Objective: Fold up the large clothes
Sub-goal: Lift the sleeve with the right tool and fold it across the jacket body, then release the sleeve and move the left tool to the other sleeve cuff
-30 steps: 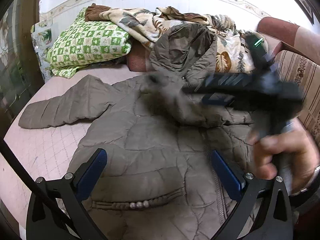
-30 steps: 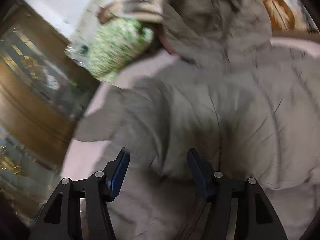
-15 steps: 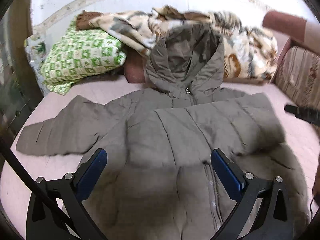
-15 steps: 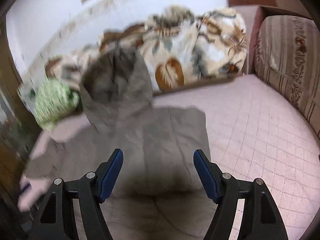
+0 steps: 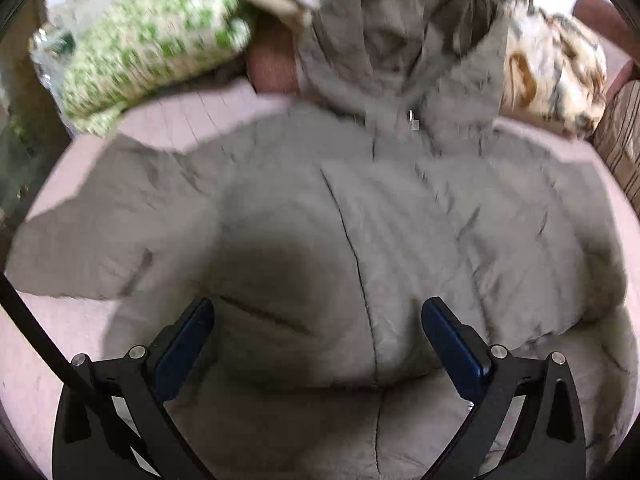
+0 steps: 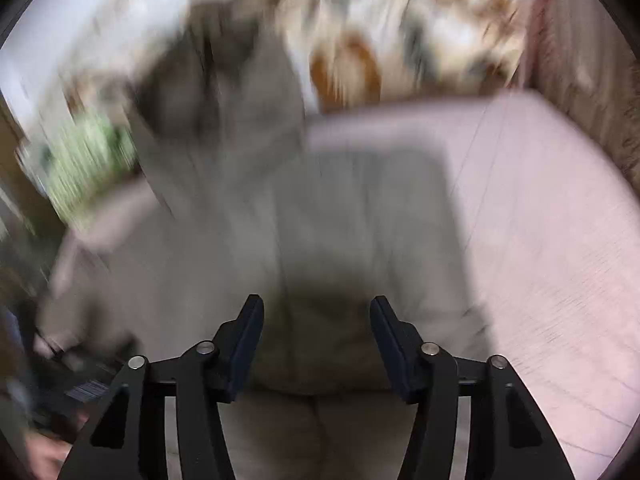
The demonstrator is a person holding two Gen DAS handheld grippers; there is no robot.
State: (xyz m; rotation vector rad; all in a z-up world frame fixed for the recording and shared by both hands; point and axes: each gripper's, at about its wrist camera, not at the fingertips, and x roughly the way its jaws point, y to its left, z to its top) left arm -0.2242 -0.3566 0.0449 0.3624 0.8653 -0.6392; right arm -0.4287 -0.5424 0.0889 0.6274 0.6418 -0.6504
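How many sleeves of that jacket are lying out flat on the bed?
1. The sleeve stretches out to the left over the pink bed. The jacket's other side looks folded in, so its second sleeve is probably hidden.

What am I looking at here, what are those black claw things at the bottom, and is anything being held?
There is no robot here: a person holds a two-finger gripper in each hand, and a fisheye camera on each looks out along its fingers. One picture comes from the left gripper, the other from the right gripper. Both are open and hold nothing.

Beneath them a grey-brown padded jacket with a hood lies on a pink quilted bed. Its right side looks folded in; one sleeve lies out flat. Beyond it are a green checked pillow and a leaf-print blanket. The right view is badly blurred.
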